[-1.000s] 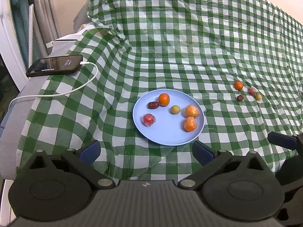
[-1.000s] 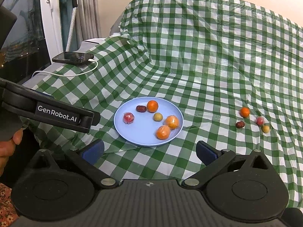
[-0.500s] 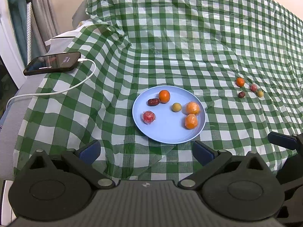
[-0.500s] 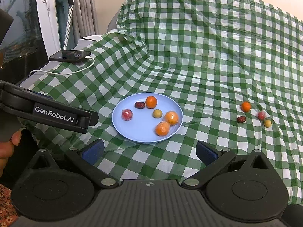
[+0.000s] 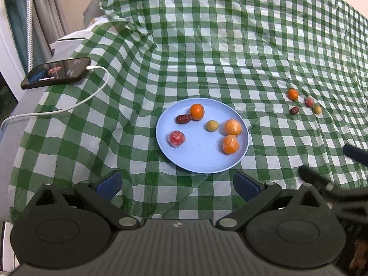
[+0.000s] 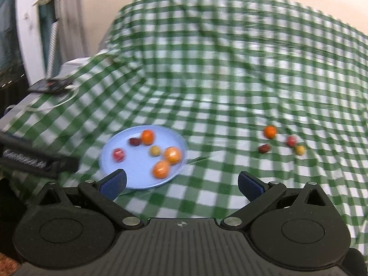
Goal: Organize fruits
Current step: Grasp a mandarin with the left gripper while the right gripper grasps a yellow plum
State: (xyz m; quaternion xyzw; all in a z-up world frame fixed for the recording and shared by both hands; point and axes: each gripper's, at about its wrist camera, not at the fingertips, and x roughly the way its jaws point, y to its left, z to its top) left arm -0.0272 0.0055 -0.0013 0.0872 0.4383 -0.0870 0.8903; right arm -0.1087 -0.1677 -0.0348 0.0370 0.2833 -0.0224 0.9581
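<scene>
A light blue plate (image 5: 197, 161) (image 6: 135, 179) lies on the green checked cloth and holds several fruits: oranges, a red date, a yellow-green fruit and a wrapped red one. Further right on the cloth lie a small orange (image 5: 293, 94) (image 6: 269, 131), a dark date (image 5: 294, 110) (image 6: 264, 148), a red fruit (image 5: 309, 101) (image 6: 291, 140) and a yellow fruit (image 5: 317, 109) (image 6: 299, 150). My left gripper (image 5: 177, 182) is open and empty just short of the plate. My right gripper (image 6: 181, 182) is open and empty, between the plate and the loose fruits; the right wrist view is blurred.
A black phone (image 5: 56, 73) with a white charging cable (image 5: 69, 108) lies at the far left edge. The cloth rises over a hump at the back. The right gripper's fingers (image 5: 322, 181) show at the right edge of the left wrist view.
The right gripper has swung right and forward, so the loose fruits sit nearer its centre and the view blurs. The left gripper has barely moved.
</scene>
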